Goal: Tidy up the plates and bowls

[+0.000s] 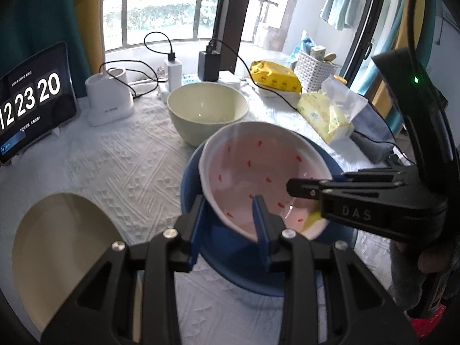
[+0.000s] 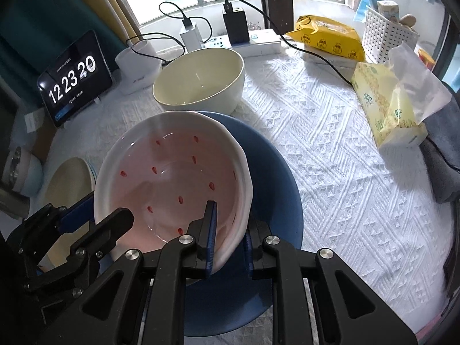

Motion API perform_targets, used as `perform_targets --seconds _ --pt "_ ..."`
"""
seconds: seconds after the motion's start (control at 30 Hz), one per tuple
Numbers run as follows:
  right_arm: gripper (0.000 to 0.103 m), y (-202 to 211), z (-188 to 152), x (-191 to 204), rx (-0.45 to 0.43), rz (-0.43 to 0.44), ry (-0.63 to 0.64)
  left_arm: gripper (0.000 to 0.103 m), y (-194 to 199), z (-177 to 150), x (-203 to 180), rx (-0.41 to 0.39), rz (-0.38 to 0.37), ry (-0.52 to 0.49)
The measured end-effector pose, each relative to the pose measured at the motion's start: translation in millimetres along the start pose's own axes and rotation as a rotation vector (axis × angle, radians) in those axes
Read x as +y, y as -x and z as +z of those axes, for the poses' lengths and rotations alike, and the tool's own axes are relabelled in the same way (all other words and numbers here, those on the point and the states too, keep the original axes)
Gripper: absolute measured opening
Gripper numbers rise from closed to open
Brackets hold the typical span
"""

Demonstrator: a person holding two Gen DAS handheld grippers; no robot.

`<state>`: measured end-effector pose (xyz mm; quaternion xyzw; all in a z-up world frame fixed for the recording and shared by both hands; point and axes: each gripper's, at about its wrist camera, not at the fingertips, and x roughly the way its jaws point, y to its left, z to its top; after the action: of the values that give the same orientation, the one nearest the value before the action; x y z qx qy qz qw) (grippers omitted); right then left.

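A pink bowl point(image 1: 253, 172) point(image 2: 172, 178) with red seed marks and a white rim hangs tilted just above a blue plate point(image 1: 244, 273) point(image 2: 276, 178). My left gripper point(image 1: 229, 227) point(image 2: 99, 215) is shut on the bowl's near-left rim, one finger inside and one outside. On the opposite rim my right gripper point(image 2: 229, 238) point(image 1: 316, 182) is shut as well. Behind the plate stands a large cream bowl point(image 1: 207, 106) point(image 2: 198, 80). A beige plate point(image 1: 63, 244) point(image 2: 69, 178) lies to the left on the white tablecloth.
A tablet showing a clock point(image 1: 34, 97) leans at the far left, beside a white container point(image 1: 109, 97). Chargers and cables run along the back. A tissue pack point(image 2: 385, 106), yellow wipes pack point(image 2: 327, 40), white basket point(image 2: 385, 34) and grey cloth point(image 2: 442, 166) line the right side.
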<state>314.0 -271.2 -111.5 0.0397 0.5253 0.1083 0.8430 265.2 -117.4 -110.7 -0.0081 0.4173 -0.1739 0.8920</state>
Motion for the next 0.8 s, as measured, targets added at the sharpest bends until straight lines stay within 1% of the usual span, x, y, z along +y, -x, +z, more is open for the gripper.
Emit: perform_targets --seconds 0.33,0.5,0.67,0.8 --pt "0.023 -3 1 6 0.029 -0.023 0.06 0.036 1 1 4 0.021 -0.035 0.003" --pt "0.023 -2 0 6 0.041 -0.025 0.073 0.036 1 0 -3 0.026 -0.018 -0.047" --pt "0.023 -2 -6 7 0.062 -0.044 0.105 0.037 2 -1 -4 0.029 -0.023 -0.066" --pt "0.023 2 -8 8 0.065 -0.057 0.128 0.037 0 -2 -6 0.033 -0.004 -0.101"
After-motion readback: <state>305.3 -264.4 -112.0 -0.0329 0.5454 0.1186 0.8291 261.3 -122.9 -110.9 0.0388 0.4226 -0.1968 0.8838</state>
